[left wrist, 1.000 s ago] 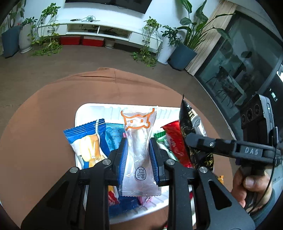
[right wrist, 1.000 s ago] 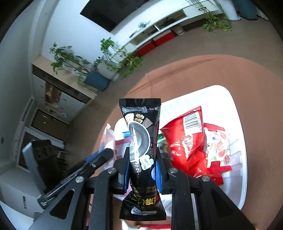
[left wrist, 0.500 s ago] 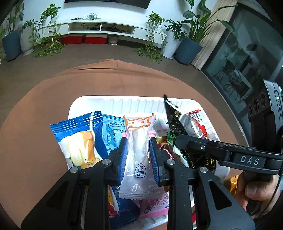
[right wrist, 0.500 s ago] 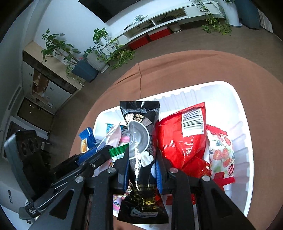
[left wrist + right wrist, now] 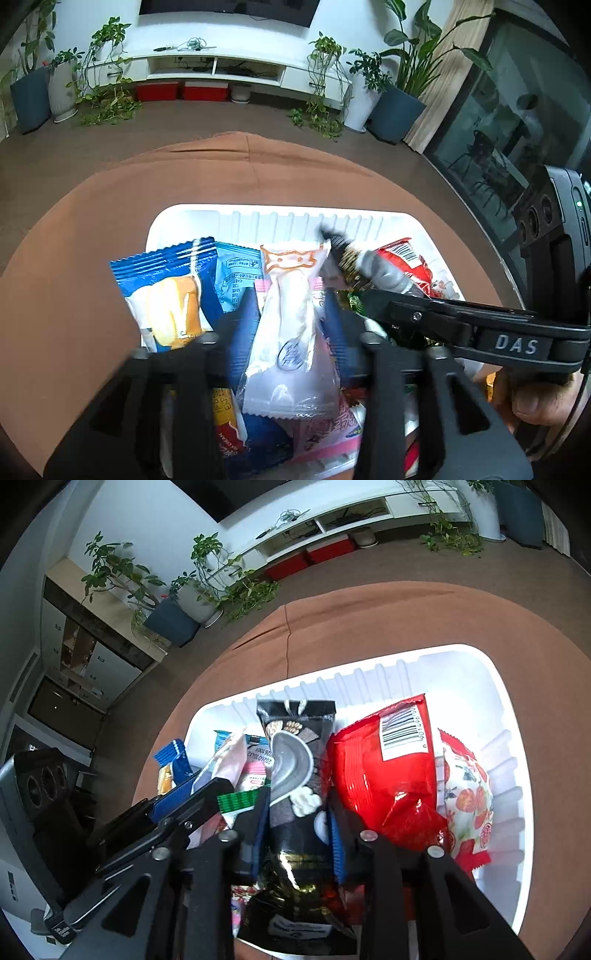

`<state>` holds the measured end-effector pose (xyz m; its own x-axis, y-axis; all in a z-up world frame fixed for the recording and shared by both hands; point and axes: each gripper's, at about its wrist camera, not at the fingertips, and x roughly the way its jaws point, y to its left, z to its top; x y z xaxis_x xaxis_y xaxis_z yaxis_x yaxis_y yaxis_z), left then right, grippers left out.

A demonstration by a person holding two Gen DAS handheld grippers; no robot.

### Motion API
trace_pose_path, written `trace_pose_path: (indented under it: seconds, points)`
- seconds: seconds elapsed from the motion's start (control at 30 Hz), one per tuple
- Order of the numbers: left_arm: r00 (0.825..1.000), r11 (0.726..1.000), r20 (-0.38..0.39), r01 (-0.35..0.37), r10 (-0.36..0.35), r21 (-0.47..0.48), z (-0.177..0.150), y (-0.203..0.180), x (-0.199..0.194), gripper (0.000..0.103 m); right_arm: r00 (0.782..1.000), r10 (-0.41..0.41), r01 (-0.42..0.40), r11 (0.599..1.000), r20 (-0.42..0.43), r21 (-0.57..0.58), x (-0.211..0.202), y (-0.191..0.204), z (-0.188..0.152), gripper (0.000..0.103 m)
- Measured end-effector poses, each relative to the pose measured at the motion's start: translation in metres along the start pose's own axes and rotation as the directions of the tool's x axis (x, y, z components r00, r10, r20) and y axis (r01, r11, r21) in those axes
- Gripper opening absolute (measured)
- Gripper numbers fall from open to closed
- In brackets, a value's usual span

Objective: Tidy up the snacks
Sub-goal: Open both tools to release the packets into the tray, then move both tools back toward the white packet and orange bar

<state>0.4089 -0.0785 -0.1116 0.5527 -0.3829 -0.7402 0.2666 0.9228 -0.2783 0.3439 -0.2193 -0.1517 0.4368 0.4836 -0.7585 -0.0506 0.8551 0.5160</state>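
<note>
The left gripper (image 5: 290, 314) and right gripper (image 5: 297, 816) have just been opening; their fingers are standing spread around the white packet (image 5: 291, 332) and black packet (image 5: 295, 775), both over the white tray (image 5: 498, 746).

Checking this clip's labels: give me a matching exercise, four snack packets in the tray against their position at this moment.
Column 1:
1. white packet with orange cat outline
2. black packet
3. red packet with barcode
4. blue packet with yellow cake picture

Column 2:
A. leftmost in the white tray, left view
B. between the left tool's fingers
C. just right of the black packet
D. between the right tool's fingers

Pairs: 1-B, 2-D, 3-C, 4-A
</note>
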Motion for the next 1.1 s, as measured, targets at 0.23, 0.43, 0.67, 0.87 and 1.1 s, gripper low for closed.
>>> trace_pose_path:
  seconds: [0.23,0.43,0.67,0.87,1.1]
  points:
    - [0.999,1.0,0.041,0.017,-0.018,0.014,0.0,-0.002,-0.023,0.059,0.999,-0.001,0.002,1.0,0.046,-0.014,-0.022,0.003,-0.001,0.049]
    - [0.997,0.998,0.074,0.025,-0.029,0.05,-0.005,-0.018,-0.055,0.078,0.992,0.043,-0.041,0.999,0.118,-0.013,-0.064,0.007,-0.014,0.07]
    - [0.993,0.994,0.111,0.021,-0.033,0.11,-0.028,-0.035,-0.095,0.103,0.971,0.097,-0.101,0.995,0.216,0.008,-0.122,0.001,-0.05,0.088]
    - [0.995,0.96,0.095,-0.022,-0.005,0.281,-0.068,-0.063,-0.113,0.103,0.952,0.058,-0.076,0.996,0.299,0.048,-0.167,-0.027,-0.109,0.092]
    - [0.998,0.885,0.011,-0.063,0.066,0.461,-0.116,-0.104,-0.108,0.103,0.952,0.011,-0.075,0.977,0.305,0.199,-0.186,-0.079,-0.18,0.093]
